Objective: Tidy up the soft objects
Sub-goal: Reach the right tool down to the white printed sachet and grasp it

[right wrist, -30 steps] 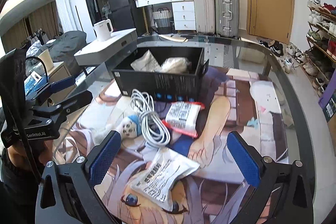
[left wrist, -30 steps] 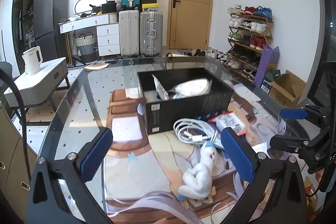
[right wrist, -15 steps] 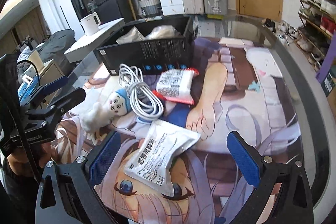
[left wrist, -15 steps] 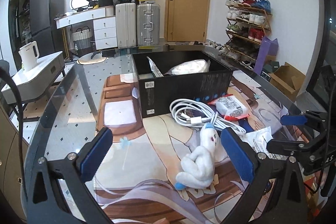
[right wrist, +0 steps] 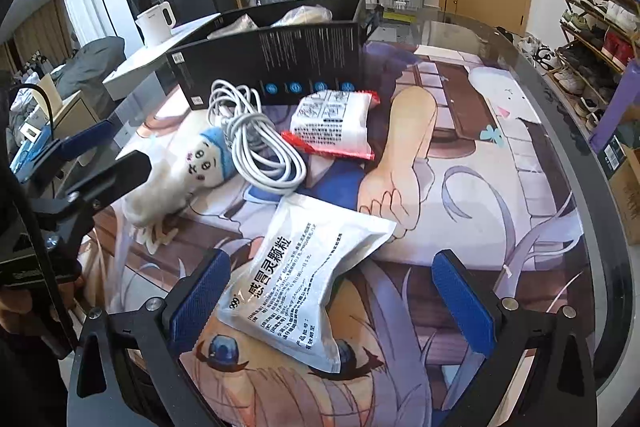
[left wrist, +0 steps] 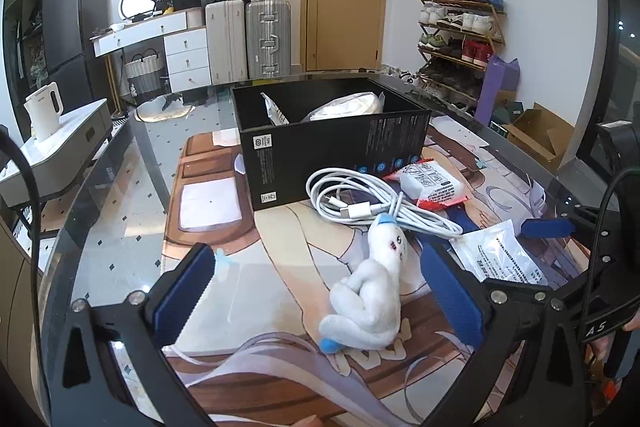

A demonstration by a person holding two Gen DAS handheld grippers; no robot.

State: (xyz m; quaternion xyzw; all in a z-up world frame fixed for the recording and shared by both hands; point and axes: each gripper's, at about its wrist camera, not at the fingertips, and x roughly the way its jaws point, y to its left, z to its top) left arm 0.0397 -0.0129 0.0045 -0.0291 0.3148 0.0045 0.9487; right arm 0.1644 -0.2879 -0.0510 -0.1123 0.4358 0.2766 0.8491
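Note:
A white plush doll (left wrist: 372, 291) with a blue cap lies on the printed mat; it also shows in the right wrist view (right wrist: 180, 179). My left gripper (left wrist: 320, 299) is open, low over the mat, with the doll between its fingers near the right one. My right gripper (right wrist: 328, 303) is open over a white medicine pouch (right wrist: 304, 283), which lies between its fingers. A coiled white cable (right wrist: 256, 139), a red-edged packet (right wrist: 332, 123) and a black box (left wrist: 332, 143) holding several pouches lie beyond.
The glass table (left wrist: 112, 211) carries a printed mat (right wrist: 460, 155). Its curved edge (right wrist: 600, 187) runs on the right. A white side table with a kettle (left wrist: 44, 111) stands left. Suitcases (left wrist: 264, 39) and a shoe rack (left wrist: 460, 27) stand by the far wall.
Both grippers have moved forward and down toward the mat. The doll now sits between my left fingers, and the white pouch between my right fingers. Nothing has been picked up.

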